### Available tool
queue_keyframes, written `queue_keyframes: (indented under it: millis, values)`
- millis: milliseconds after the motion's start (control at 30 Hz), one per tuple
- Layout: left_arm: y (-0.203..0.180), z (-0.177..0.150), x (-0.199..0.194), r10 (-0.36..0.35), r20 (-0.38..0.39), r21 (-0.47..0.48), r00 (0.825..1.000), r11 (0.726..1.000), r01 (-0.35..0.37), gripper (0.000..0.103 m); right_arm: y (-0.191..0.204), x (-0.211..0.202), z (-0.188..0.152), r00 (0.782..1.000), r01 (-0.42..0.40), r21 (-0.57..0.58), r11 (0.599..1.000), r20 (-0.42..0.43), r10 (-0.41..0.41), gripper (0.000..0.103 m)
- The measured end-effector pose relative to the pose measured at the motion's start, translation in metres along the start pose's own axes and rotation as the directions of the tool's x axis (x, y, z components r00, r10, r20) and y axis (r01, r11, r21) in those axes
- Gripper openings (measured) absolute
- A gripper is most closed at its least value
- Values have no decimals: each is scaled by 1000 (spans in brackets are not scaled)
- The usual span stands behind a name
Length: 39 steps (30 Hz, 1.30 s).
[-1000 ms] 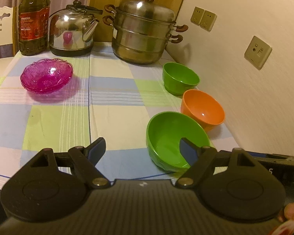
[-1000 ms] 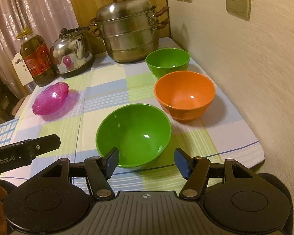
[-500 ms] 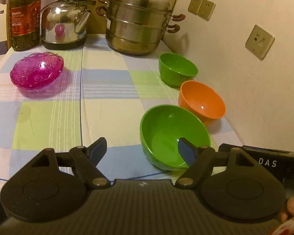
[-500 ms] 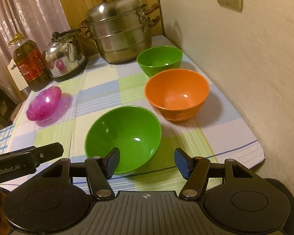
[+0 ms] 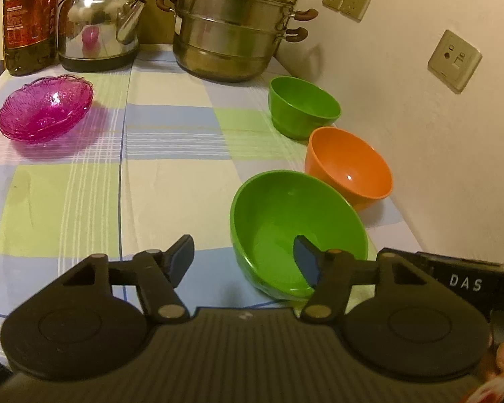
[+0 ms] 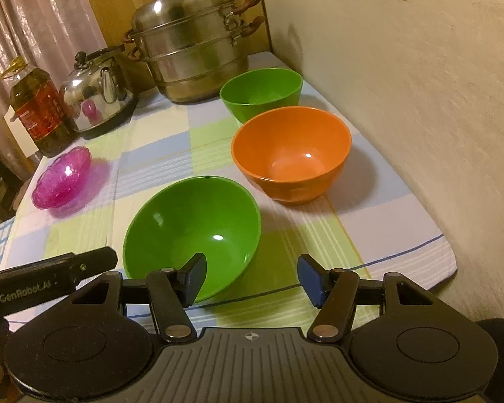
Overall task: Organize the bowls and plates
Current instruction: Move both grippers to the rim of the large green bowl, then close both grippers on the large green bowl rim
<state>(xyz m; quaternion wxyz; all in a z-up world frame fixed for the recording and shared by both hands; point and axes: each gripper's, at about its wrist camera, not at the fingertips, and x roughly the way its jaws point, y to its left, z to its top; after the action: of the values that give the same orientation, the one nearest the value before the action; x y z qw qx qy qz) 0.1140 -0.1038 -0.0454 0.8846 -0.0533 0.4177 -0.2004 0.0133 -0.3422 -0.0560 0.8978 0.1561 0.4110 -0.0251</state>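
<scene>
While the left gripper (image 5: 243, 257) closed astride the near rim of the large green bowl (image 5: 285, 215) on the checked cloth (image 5: 171, 181), pads not yet pressing, the right view showed the right gripper (image 6: 252, 278) narrowing around that bowl's opposite rim, also without contact.

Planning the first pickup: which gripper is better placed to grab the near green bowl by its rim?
Probably either; slight edge to the left gripper. Its closing jaws already straddle the near green bowl's left rim. The right gripper, jaws closing too, straddles the opposite rim. Neither presses on it yet.
</scene>
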Motion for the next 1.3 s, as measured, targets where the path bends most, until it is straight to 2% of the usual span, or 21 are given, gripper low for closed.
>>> queue_keyframes:
  millis: [300,467,833,1133,1300]
  values:
    - [-4,0,20,10,-6,23,1000,1000,-9,51,-5,16,4,1000,-4,9,1000,-17,4,47]
    - [-4,-1,32,18,-26,24,1000,1000,-17,42,-6,27,7,1000,-9,10,1000,-28,10,40]
    - [-1,-1,48,17,-47,10,999,1000,-17,30,-6,42,8,999,-6,3,1000,-51,6,33]
    - [2,-3,56,11,-57,-3,998,1000,-11,21,-4,49,9,998,-2,-11,1000,-62,2,18]
    - [3,-4,57,8,-54,-7,999,1000,-9,16,-3,51,9,998,-7,-11,1000,-66,6,14]
